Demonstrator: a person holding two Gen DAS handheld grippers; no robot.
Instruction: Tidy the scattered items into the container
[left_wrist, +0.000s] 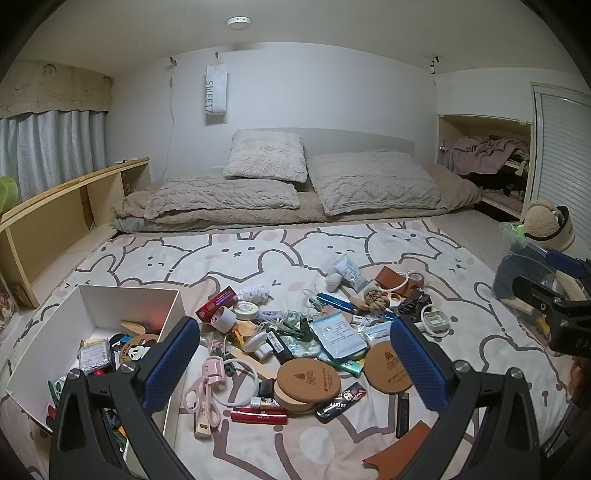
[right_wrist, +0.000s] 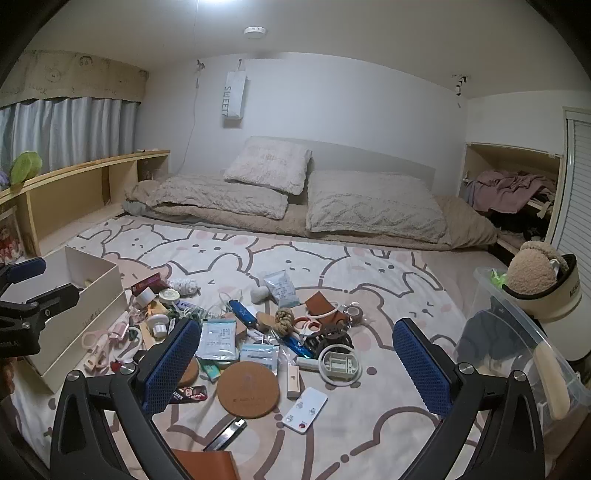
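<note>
Fingers of both grippers (left_wrist: 295, 365) (right_wrist: 295, 365) spread wide, empty, above cluttered bedspread (right_wrist: 369, 258); stacked round cork coasters (left_wrist: 308, 380) may slide apart beside white cardboard box (left_wrist: 129, 295).

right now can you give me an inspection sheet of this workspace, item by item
surface: bed under a rabbit-print sheet, pillows at the far end.
job's things: white box on the left, already part filled; a scattered pile beside it.
clutter: cork coasters, pink scissors, blue tube, white remote, round white holder, packets, tape rolls.
grippers: left gripper and right gripper both open and empty, hanging over the pile.
cables: one thin cord hanging down the far wall.
surroundings: wooden shelf and curtain on the left, clear bin and a closet nook on the right.
</note>
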